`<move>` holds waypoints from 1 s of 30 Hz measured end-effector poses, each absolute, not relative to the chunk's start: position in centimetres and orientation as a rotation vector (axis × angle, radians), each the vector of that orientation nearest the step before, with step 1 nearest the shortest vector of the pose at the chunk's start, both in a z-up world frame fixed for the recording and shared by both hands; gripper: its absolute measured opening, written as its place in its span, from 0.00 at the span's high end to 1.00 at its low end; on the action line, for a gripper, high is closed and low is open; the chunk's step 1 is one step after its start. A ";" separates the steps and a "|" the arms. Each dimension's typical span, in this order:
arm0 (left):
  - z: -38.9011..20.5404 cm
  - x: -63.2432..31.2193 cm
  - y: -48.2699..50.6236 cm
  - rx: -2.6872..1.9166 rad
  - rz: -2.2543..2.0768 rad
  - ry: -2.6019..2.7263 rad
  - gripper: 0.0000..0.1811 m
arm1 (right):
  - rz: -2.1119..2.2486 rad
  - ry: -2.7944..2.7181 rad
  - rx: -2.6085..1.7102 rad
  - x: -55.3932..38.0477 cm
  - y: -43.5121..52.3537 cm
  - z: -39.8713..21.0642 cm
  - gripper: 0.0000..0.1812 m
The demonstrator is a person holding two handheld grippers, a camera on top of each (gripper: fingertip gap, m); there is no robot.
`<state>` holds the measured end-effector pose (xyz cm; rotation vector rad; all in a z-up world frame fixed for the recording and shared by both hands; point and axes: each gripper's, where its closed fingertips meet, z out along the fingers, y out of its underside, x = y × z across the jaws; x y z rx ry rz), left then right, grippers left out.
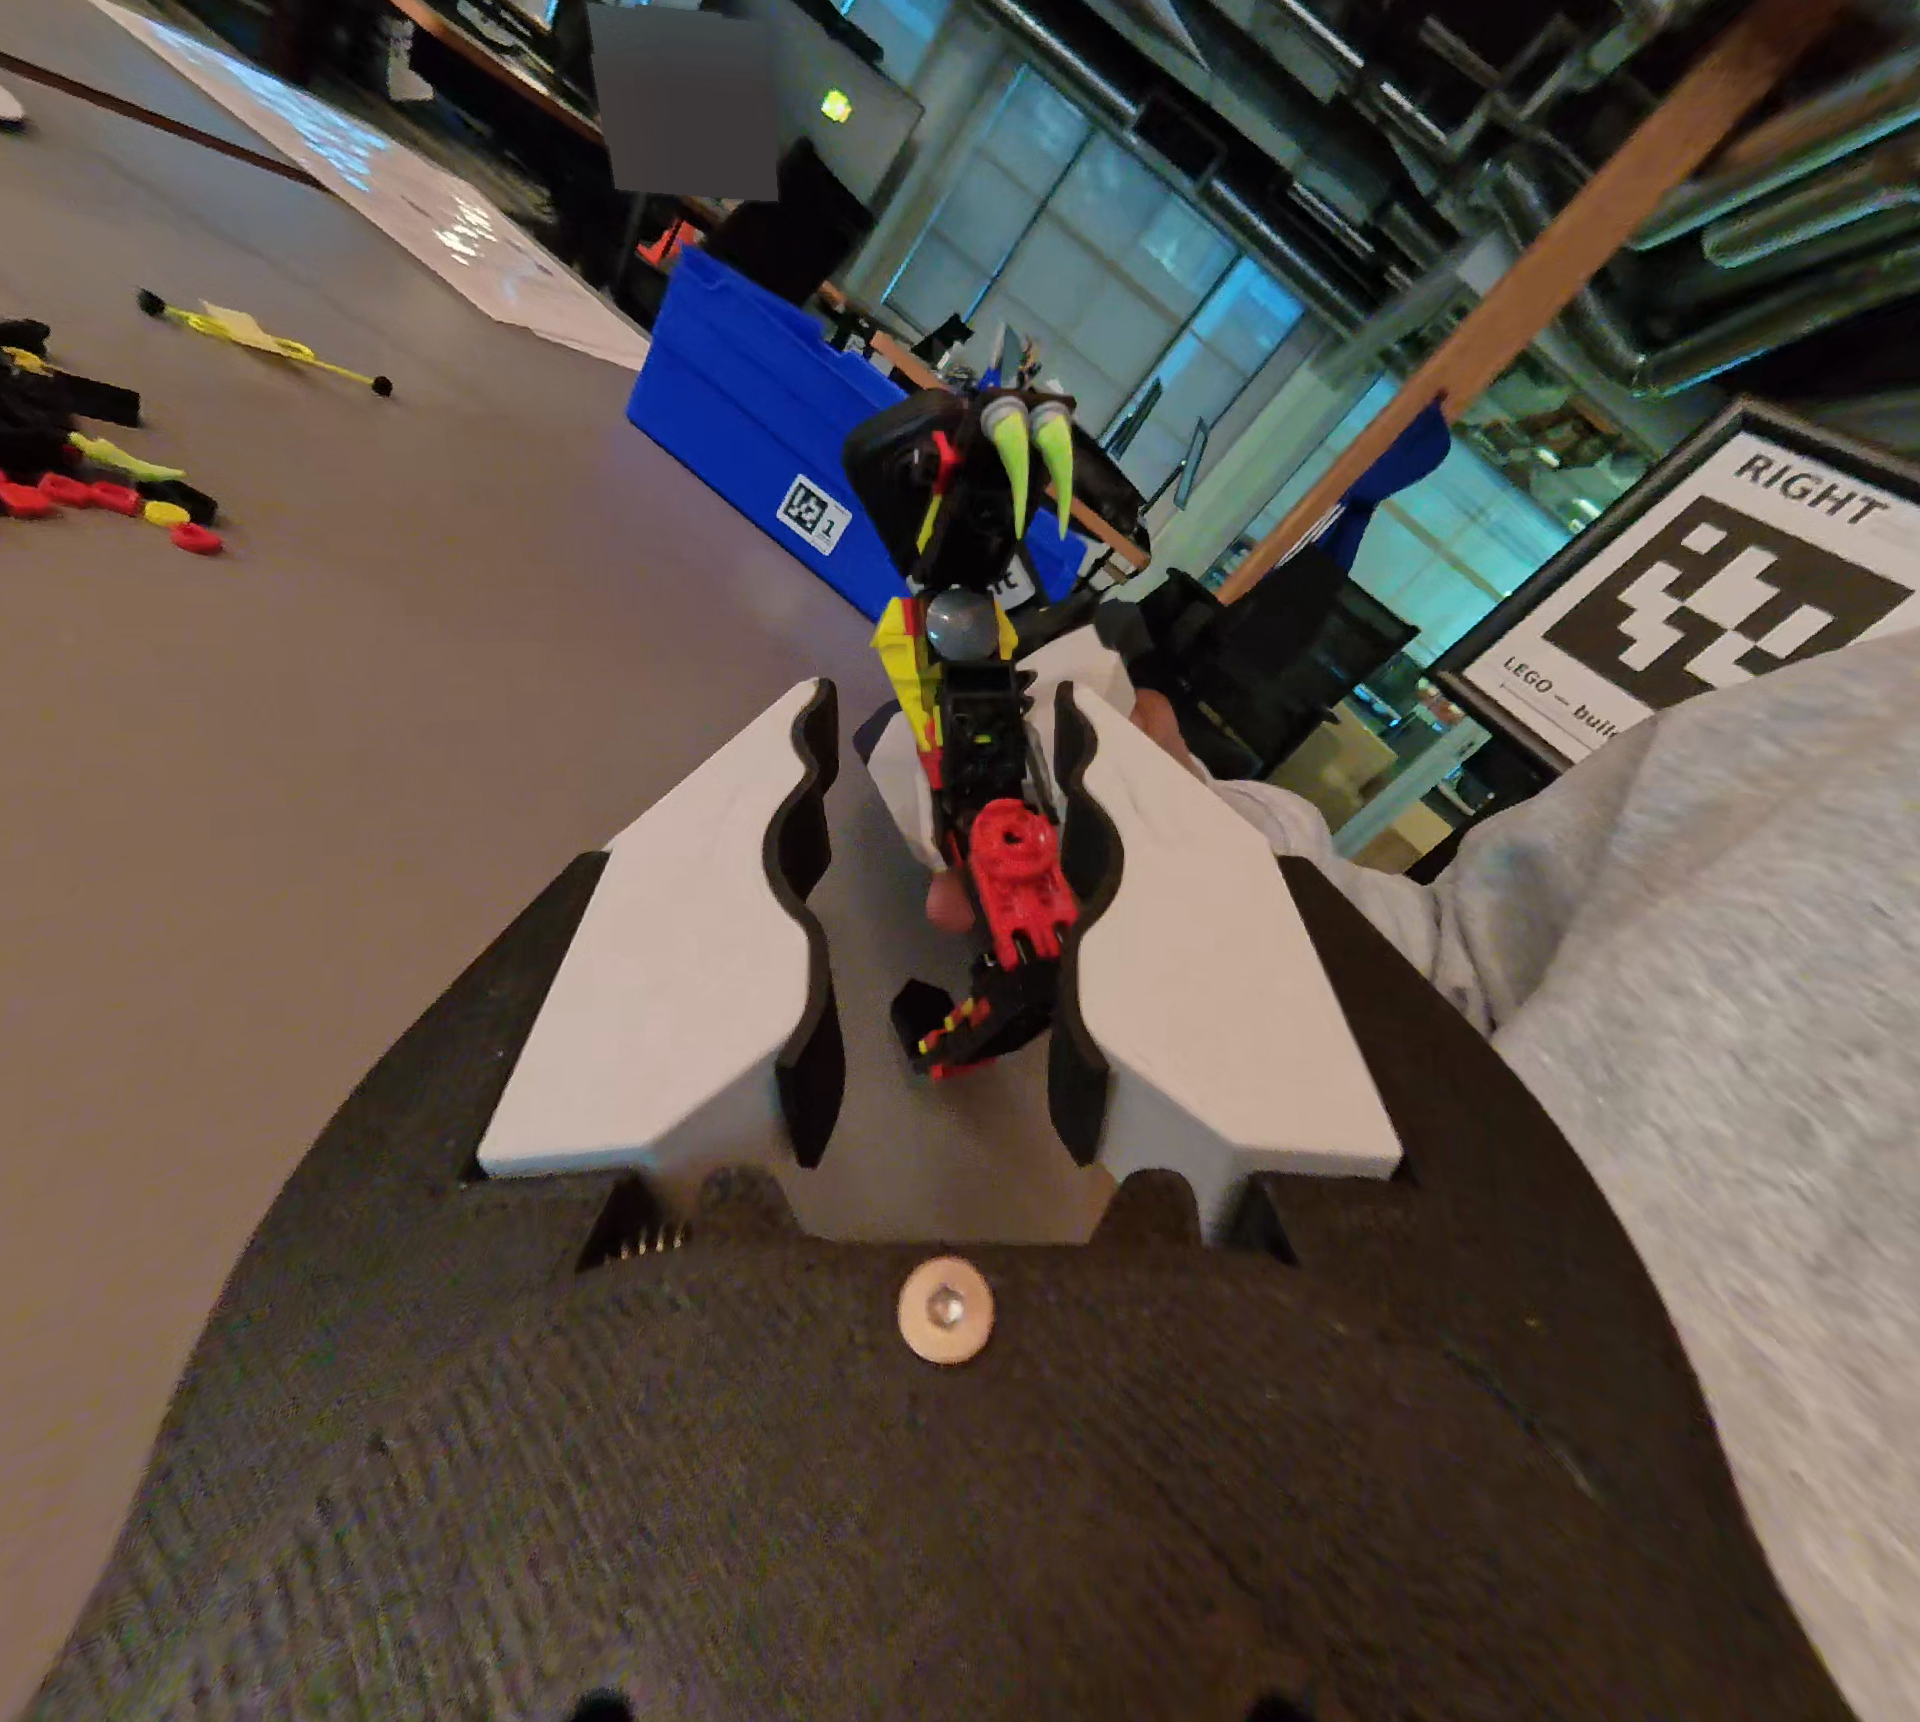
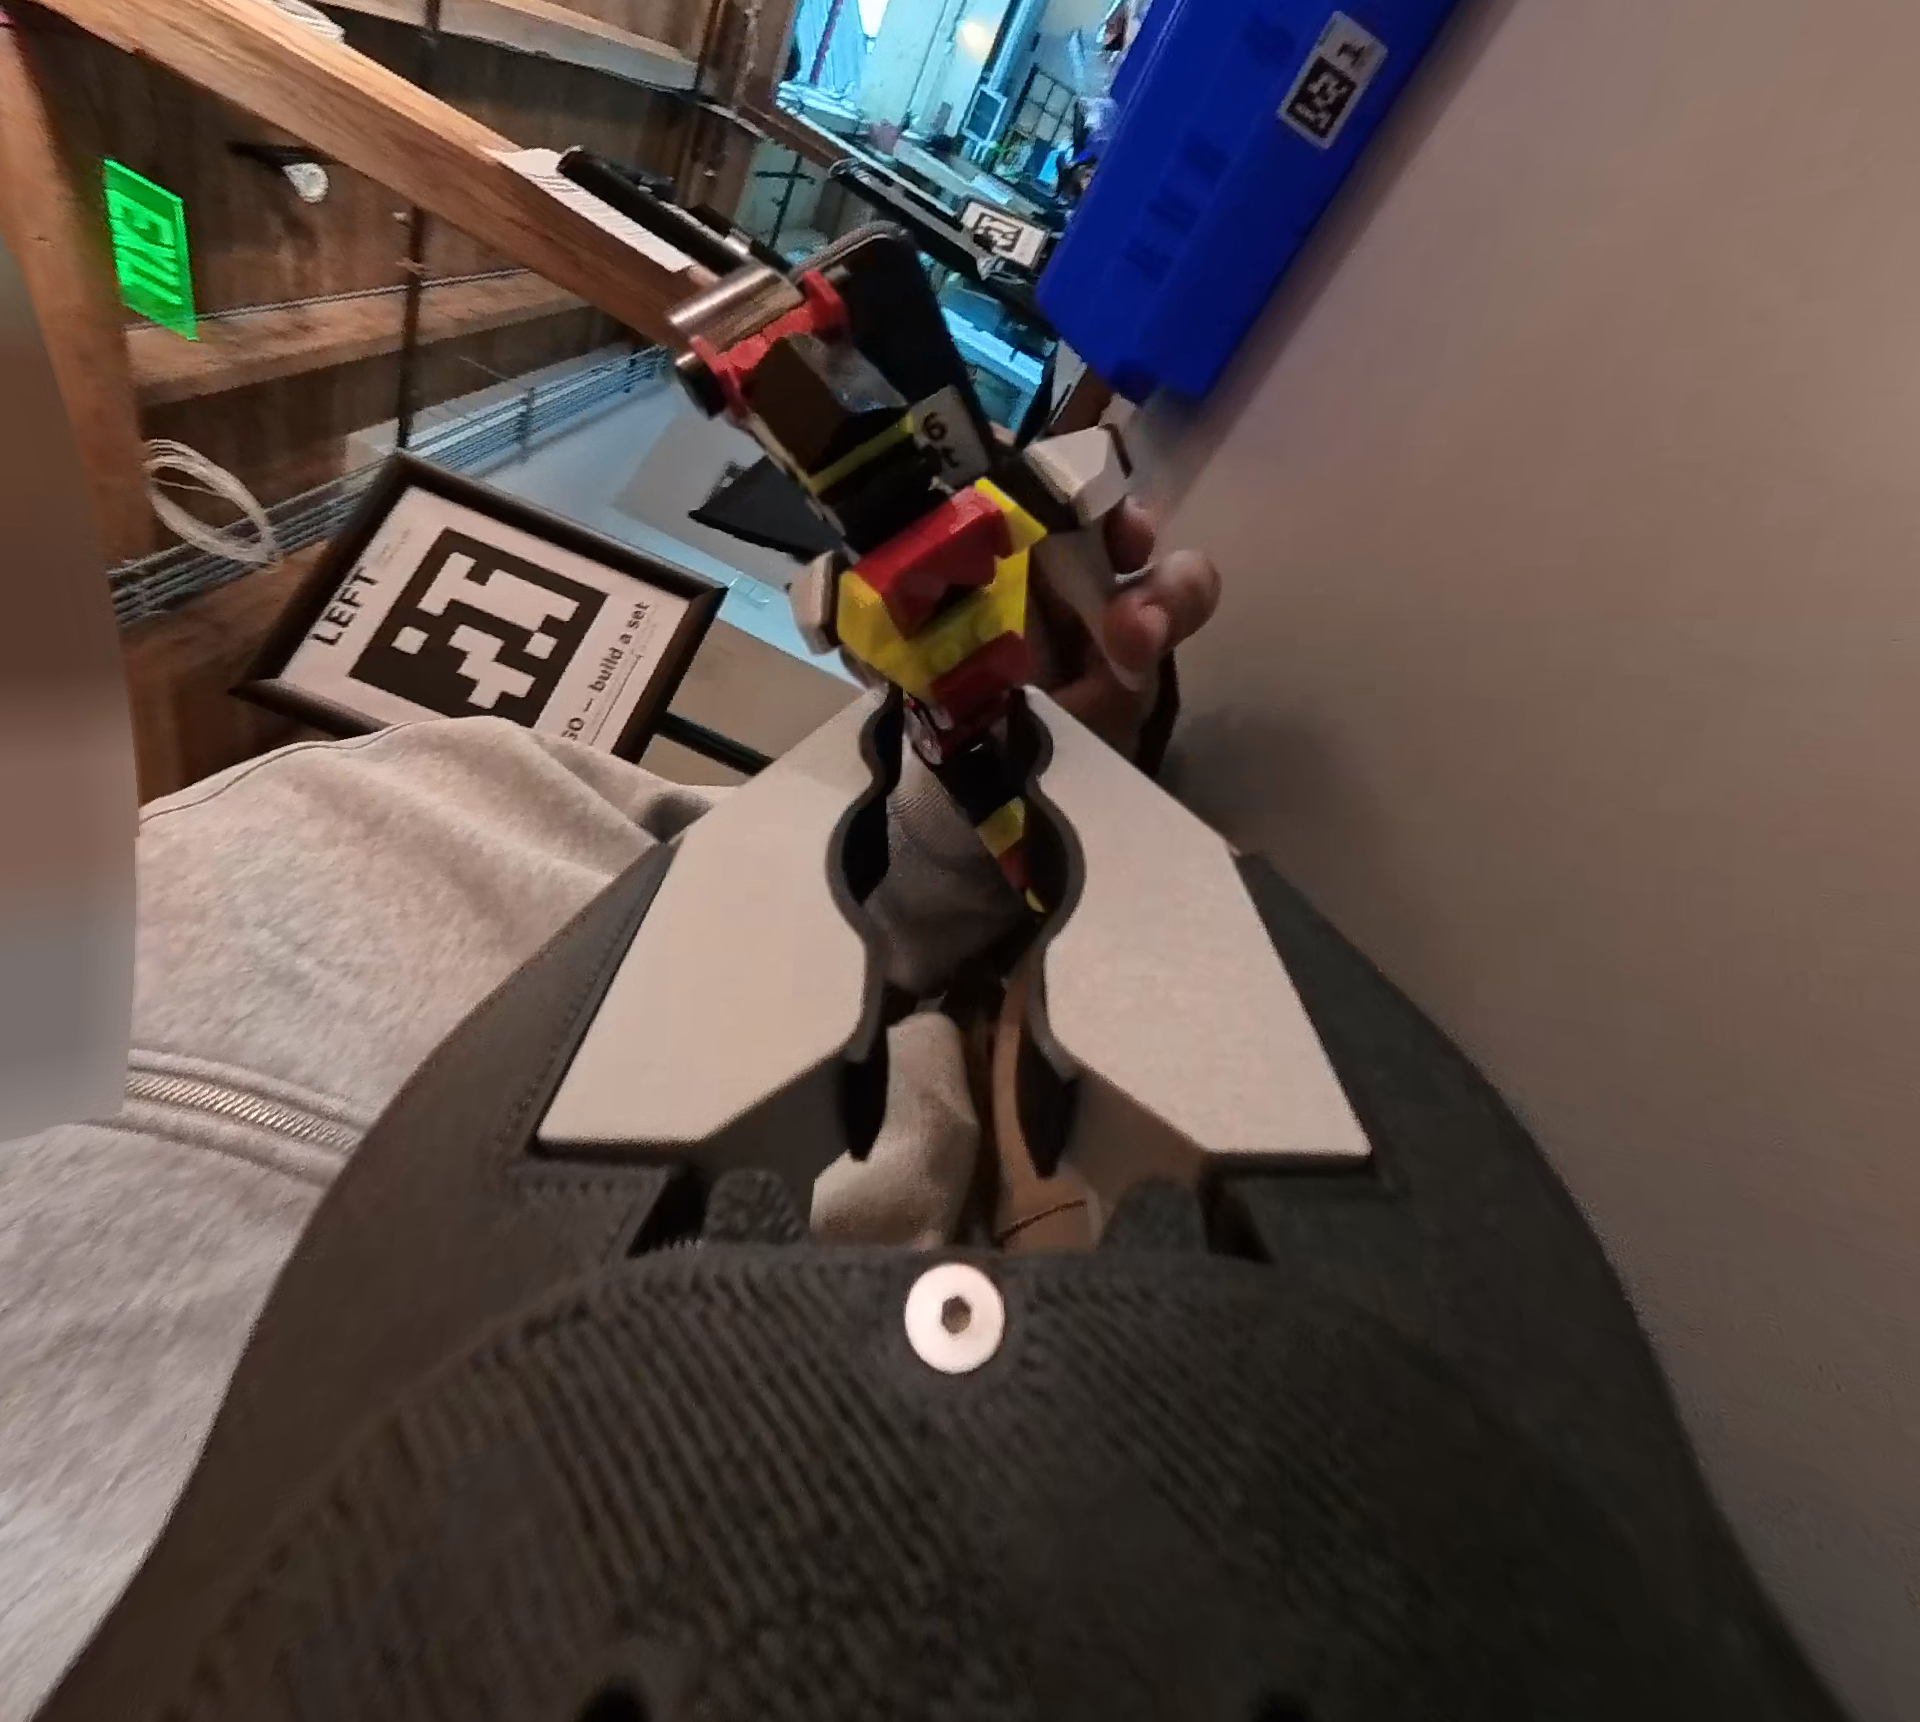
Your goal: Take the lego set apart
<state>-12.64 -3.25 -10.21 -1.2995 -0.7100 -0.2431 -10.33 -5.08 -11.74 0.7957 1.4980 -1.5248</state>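
— Black, red and yellow lego figure: where?
— Raised off the tabletop, between both grippers.
— Grip?
— Left gripper half-open around it; right gripper clamps its end.

Lego model between both claws, bin behind
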 end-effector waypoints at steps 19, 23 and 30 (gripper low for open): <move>-6.6 -11.0 -3.8 -1.194 -0.115 -0.526 0.90 | -1.228 1.240 0.598 -5.7 -5.3 -9.7 0.91; -6.6 -12.4 -4.9 -1.154 -0.033 -0.599 0.90 | -1.267 1.167 0.673 -7.5 -4.9 -9.9 0.91; -7.6 -16.3 -8.4 -1.063 0.091 -0.840 0.90 | -1.508 1.219 0.873 -12.8 -2.7 -10.5 0.87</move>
